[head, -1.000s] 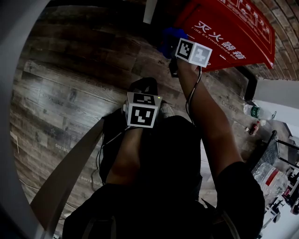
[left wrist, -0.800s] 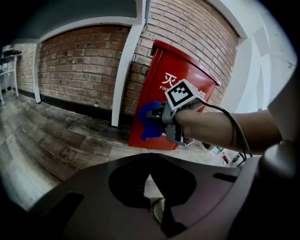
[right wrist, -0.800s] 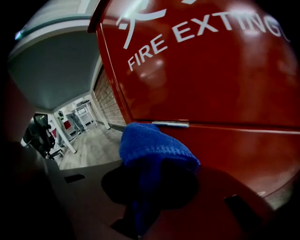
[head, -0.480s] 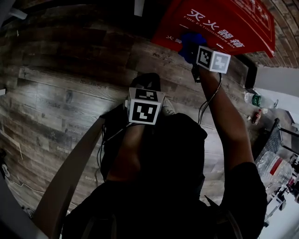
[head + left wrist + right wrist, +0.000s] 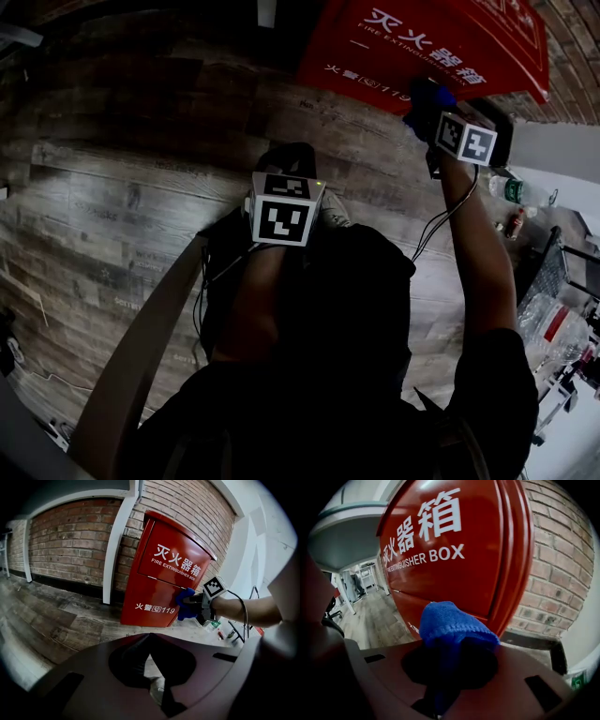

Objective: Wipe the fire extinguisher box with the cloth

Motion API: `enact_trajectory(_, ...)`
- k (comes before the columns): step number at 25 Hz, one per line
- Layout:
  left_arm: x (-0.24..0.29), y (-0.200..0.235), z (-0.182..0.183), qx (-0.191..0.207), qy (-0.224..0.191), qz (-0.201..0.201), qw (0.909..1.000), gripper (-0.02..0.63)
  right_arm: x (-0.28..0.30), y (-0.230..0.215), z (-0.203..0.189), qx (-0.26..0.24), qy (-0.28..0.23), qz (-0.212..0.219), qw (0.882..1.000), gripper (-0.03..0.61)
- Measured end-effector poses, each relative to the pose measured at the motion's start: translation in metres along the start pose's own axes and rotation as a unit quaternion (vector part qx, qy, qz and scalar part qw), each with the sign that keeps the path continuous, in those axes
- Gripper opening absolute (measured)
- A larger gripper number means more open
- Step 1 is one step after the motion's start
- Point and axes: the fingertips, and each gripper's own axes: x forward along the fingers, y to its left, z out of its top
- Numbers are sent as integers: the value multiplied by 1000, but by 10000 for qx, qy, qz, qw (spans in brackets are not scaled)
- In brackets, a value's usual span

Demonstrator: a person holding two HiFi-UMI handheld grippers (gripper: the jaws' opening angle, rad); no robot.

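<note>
The red fire extinguisher box [image 5: 422, 42] stands on the wood floor against a brick wall, with white lettering on its front [image 5: 164, 573]. My right gripper [image 5: 433, 117] is shut on a blue cloth [image 5: 427, 96] and presses it against the box's front near its right edge. In the right gripper view the cloth [image 5: 450, 620] bulges out over the jaws, close against the red door [image 5: 454, 541]. My left gripper [image 5: 289, 169] hangs lower, away from the box, over the floor. Its jaws [image 5: 150, 641] look shut with nothing in them. From the left gripper view, the cloth [image 5: 185, 604] sits at the box's lower right.
A white post [image 5: 117, 545] runs up the brick wall left of the box. Two bottles [image 5: 511, 192] lie on the floor right of the box, beside a wire cart [image 5: 562, 272]. The person's legs and a shoe [image 5: 333, 211] are below the grippers.
My right gripper has carried the cloth to the right across the box's front, from its left part to near its right edge. The left gripper has stayed put.
</note>
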Motion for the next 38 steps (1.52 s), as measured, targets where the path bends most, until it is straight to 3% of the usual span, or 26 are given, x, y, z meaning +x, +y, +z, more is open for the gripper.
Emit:
enact_trajectory(3,-1,2,0,2,11,15,10000,5,3,-12,-13,16,195,-58,9998,97)
enact_trajectory(9,-2,5,-2,18,50,82,10000,5,23,-21,-39,-460,717,-182,9962,97)
enact_trajectory(12,-3,8,-2,11,65,136,9999,5,40,-18,-50,-235,877,46,9959,97)
enact_trajectory(15,-5,14,-2,-14,60,206,9998,5,54,4,-47,347,762,483,9953,97)
enact_trajectory(21,-6,22,2,4,60,340,9994,5,70,55,-27,-226,596,775,9950,97)
enact_trajectory(32,-9,46,7,-175,11,656,9977,5,95,135,10,533,317,1557,9859,97)
enact_trajectory(38,-6,56,15,-206,-69,742,9970,5,118,179,23,546,285,1747,9827,97)
